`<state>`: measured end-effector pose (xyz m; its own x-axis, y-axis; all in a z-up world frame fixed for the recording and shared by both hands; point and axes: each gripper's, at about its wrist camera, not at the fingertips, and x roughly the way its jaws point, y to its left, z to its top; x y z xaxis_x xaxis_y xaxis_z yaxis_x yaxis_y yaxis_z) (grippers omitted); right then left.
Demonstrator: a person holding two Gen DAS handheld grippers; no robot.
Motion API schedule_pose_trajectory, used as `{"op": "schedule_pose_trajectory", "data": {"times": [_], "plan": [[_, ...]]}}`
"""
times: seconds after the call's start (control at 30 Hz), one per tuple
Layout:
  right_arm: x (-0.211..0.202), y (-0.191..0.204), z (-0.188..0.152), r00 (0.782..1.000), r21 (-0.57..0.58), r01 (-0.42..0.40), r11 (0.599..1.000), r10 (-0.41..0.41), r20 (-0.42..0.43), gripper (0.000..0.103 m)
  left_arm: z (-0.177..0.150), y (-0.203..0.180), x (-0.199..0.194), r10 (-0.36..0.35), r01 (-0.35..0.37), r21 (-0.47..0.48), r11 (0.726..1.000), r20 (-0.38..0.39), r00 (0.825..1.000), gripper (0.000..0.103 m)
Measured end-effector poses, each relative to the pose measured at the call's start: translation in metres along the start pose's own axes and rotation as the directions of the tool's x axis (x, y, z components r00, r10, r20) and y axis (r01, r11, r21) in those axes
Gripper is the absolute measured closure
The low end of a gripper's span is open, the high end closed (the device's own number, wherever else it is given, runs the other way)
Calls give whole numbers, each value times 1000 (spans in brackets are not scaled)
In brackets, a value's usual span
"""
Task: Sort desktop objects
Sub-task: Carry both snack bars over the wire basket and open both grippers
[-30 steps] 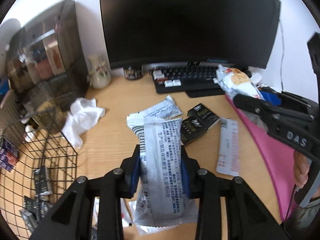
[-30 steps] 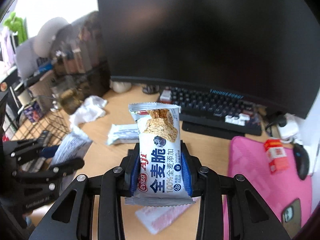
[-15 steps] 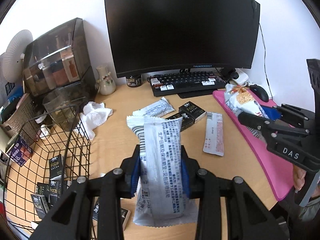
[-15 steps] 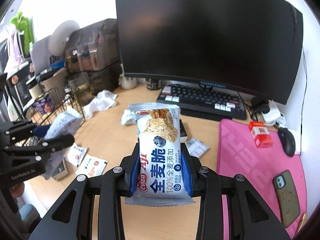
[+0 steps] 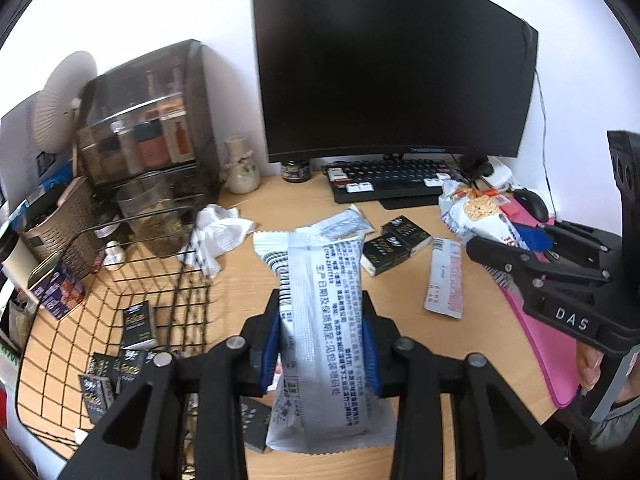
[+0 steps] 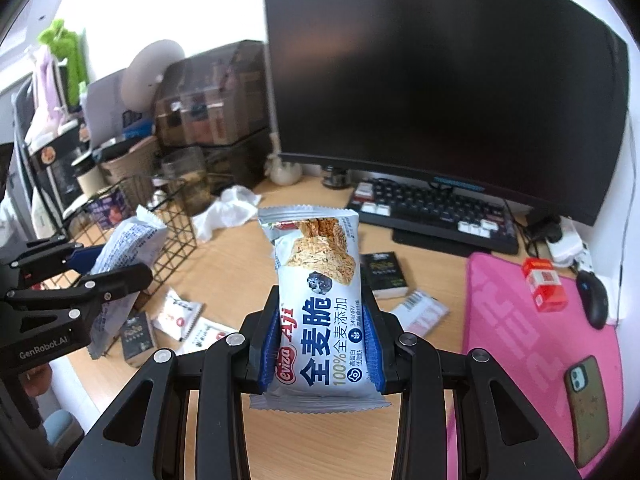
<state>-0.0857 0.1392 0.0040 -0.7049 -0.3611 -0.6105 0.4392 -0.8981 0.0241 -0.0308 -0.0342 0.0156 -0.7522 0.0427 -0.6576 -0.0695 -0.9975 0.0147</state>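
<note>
Change since earlier: both wrapped snacks now higher above bench (image 5: 400, 320), basket (image 5: 180, 248) nearer.
Left gripper (image 5: 320, 344): fingers pinching grey-backed snack packet (image 5: 320, 300) mid-body.
Right gripper (image 6: 320, 344): fingers pinching wheat-crisp packet (image 6: 320, 280) mid-body.
Handling: light, crinkly, slippery, brittle contents; grip gently across middle.

Shiny foil wrappers, matte black plastic grippers

Both snack packs (image 5: 320, 320) (image 6: 320, 312) look like glossy crinkly foil; the desk (image 5: 400, 320) is smooth light wood-grain, the basket (image 5: 120, 312) thin black metal wire, the mat (image 6: 520, 320) matte pink, the monitor (image 6: 440, 80) dull black.
</note>
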Motion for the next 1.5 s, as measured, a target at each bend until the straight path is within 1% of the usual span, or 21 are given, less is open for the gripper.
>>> {"op": "schedule_pose_trajectory", "data": {"times": [0.17,0.3,0.4,0.53,0.6,0.67,0.73,0.8,0.87,0.97,1.13,1.5], "plan": [[10,26,8,999,-44,-53,998,53,-4,68,-5,25,-11,50,-50,-50,998,7,999,65],[17,56,18,994,-98,-107,989,107,-2,68,-9,53,-22,98,-97,-102,990,12,995,65],[25,86,26,988,-137,-154,979,155,-2,68,-14,75,-30,144,-141,-146,979,13,989,65],[39,130,41,972,-179,-232,956,235,-7,68,-21,108,-42,206,-199,-202,959,16,978,65],[48,156,48,963,-208,-265,942,267,-17,68,-26,125,-47,242,-233,-232,944,11,970,65],[58,181,53,957,-240,-289,927,290,-31,68,-31,142,-50,277,-268,-253,929,0,961,65],[68,205,57,947,-259,-319,912,316,-53,68,-35,156,-51,288,-279,-279,919,-9,957,65],[77,223,60,941,-269,-336,903,330,-69,68,-41,171,-51,304,-296,-304,906,-21,953,65],[84,239,60,936,-278,-352,894,343,-83,68,-46,181,-52,330,-323,-319,891,-33,943,65],[88,253,57,929,-285,-371,884,359,-95,68,-51,191,-56,332,-325,-337,883,-38,942,65],[92,264,55,926,-296,-377,877,363,-105,68,-53,194,-58,330,-323,-341,883,-39,943,65],[91,262,55,923,-291,-384,876,371,-103,68,-52,192,-57,323,-318,-341,884,-45,945,65]]}}
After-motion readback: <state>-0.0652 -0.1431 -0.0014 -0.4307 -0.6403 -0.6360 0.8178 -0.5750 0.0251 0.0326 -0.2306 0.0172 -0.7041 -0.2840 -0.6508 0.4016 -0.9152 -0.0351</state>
